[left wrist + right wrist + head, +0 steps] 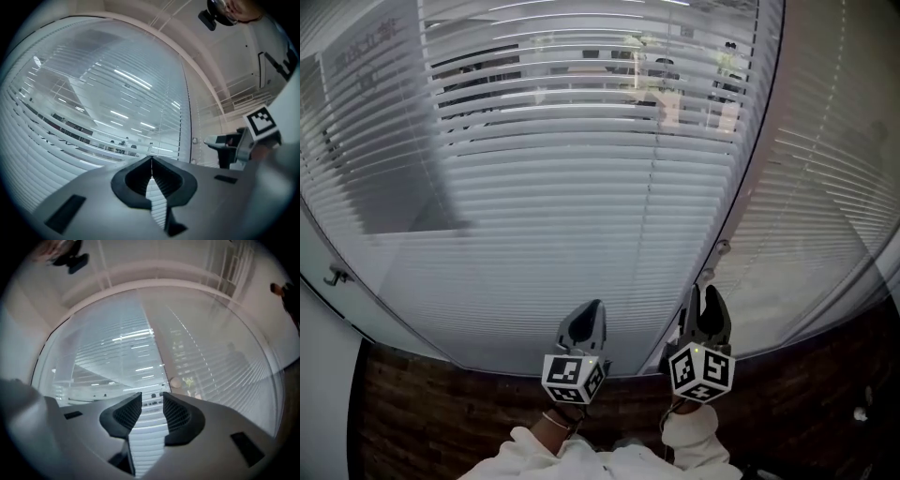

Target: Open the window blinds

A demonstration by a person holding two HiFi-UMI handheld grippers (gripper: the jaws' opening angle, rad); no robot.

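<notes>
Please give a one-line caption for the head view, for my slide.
Two hand-held grippers, the left gripper shut and the right gripper open, face white window blinds.

The left gripper [592,307] and the right gripper [705,296] are pale grey plastic shells. Their jaws are lined with black, finely ribbed pads [127,412], and dark rectangular slots [243,446] are set into each shell. Near each wrist sits a white marker cube [574,377] printed with black squares. The person wears white sleeves [694,433], bunched at the cuffs.
</notes>
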